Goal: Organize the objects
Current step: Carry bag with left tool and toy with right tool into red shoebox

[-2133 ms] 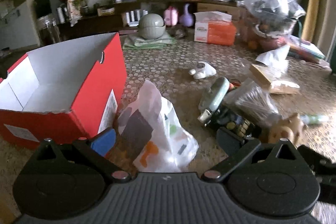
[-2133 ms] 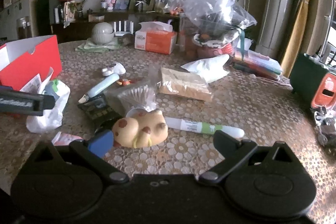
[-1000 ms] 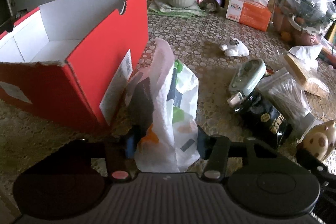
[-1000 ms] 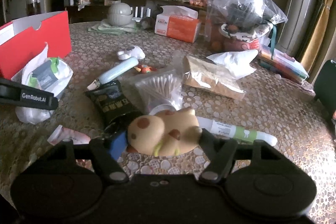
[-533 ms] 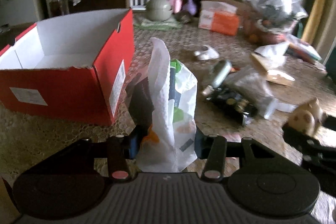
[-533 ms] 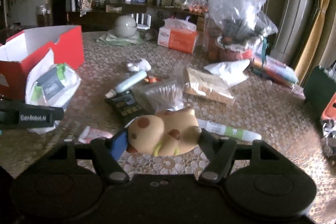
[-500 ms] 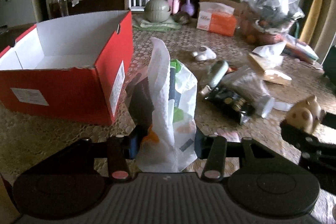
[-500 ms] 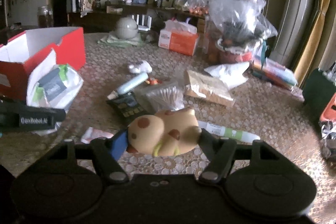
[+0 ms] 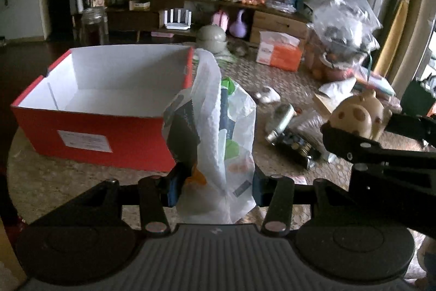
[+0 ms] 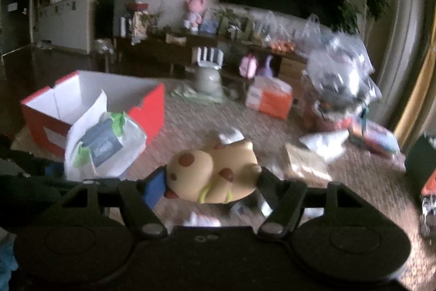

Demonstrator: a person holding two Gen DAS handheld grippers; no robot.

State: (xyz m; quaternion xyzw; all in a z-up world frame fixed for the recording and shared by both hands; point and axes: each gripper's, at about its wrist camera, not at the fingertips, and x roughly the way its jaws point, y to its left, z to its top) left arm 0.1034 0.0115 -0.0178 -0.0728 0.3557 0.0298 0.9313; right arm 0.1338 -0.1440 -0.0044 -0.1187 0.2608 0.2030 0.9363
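Note:
My left gripper (image 9: 215, 186) is shut on a white printed plastic bag (image 9: 218, 132) and holds it up in front of the open red box (image 9: 90, 127), whose white inside looks empty. The bag also shows in the right wrist view (image 10: 103, 143), next to the red box (image 10: 147, 111). My right gripper (image 10: 211, 186) is shut on a tan spotted pig toy (image 10: 215, 173), lifted above the table. That toy shows at the right of the left wrist view (image 9: 357, 113), held in the right gripper.
On the patterned table (image 9: 286, 78) lie a dark snack packet (image 9: 294, 143), a pale tube (image 9: 280, 119), a small white toy (image 9: 265, 94), an orange tissue box (image 9: 278, 52) and a big clear bag (image 9: 346, 26). A green bowl (image 9: 211, 36) stands at the back.
Both grippers closed on their objects about a second ago and have since risen. The bag now hangs higher beside the box. The pig toy has left the table and moved left toward the box.

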